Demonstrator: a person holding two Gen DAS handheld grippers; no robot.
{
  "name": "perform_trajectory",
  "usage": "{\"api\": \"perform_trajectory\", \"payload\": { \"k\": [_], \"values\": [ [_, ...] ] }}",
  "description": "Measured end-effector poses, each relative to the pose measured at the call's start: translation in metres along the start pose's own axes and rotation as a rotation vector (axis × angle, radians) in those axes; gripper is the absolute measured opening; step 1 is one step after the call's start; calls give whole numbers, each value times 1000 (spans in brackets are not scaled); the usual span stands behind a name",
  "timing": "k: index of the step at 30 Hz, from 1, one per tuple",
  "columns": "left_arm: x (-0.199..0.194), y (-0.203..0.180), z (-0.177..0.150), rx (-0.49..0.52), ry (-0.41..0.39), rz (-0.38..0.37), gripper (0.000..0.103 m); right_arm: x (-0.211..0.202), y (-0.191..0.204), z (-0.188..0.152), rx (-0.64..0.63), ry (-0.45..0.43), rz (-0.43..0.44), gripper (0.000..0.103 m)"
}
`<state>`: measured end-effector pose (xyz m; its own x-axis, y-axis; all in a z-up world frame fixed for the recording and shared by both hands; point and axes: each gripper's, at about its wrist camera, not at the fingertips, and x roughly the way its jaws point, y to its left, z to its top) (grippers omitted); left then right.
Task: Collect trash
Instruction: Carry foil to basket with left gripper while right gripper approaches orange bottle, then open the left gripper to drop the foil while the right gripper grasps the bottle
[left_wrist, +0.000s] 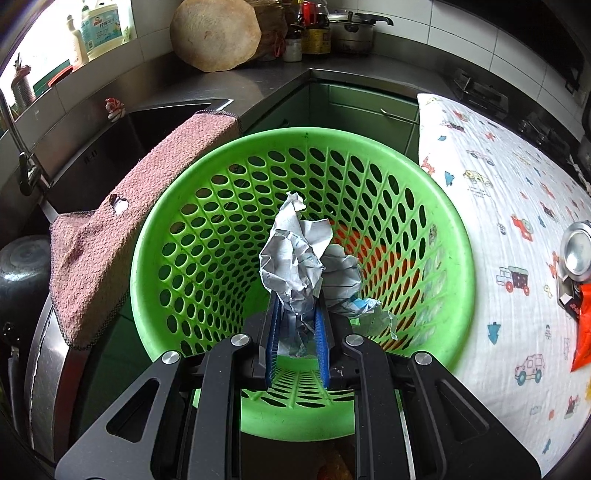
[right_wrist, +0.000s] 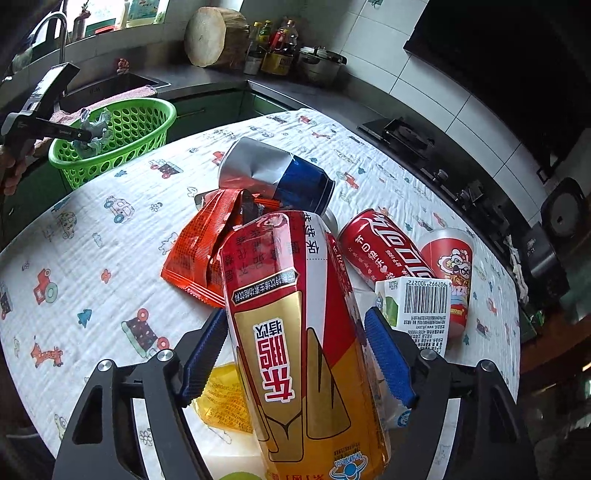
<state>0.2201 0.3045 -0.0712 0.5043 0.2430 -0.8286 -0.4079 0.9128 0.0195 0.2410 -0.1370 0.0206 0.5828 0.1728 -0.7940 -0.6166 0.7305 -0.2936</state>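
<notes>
My left gripper (left_wrist: 297, 306) is shut on a crumpled grey-white paper (left_wrist: 291, 251) and holds it inside the mouth of the green perforated basket (left_wrist: 142, 266). More crumpled paper lies deeper in the basket. The right wrist view shows this gripper (right_wrist: 86, 136) over the basket (right_wrist: 168, 110), beside the table. My right gripper (right_wrist: 295, 317) is open, its blue pads on either side of a red and gold drink can (right_wrist: 295, 288) lying on the trash pile. Around it lie an orange wrapper (right_wrist: 199, 251), a crushed silver-blue can (right_wrist: 273, 173), a red cola can (right_wrist: 380, 247) and a barcoded white carton (right_wrist: 417, 306).
A table with a cartoon-print cloth (right_wrist: 92, 221) carries the pile. A pink towel (left_wrist: 122, 229) hangs over the sink edge (left_wrist: 110, 147) left of the basket. A stove (right_wrist: 406, 136) runs along the far right counter. A round wooden block (left_wrist: 214, 33), bottles and a pot stand at the back.
</notes>
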Motion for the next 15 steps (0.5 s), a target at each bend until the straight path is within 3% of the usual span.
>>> {"api": "perform_trajectory", "payload": {
  "k": [12, 15],
  "values": [
    [15, 2, -2, 5, 28, 4, 21, -22, 4, 16, -8, -48, -20, 73],
    [16, 6, -4, -3, 31, 1, 27, -30, 8, 24, -13, -67, -22, 73]
  ]
}}
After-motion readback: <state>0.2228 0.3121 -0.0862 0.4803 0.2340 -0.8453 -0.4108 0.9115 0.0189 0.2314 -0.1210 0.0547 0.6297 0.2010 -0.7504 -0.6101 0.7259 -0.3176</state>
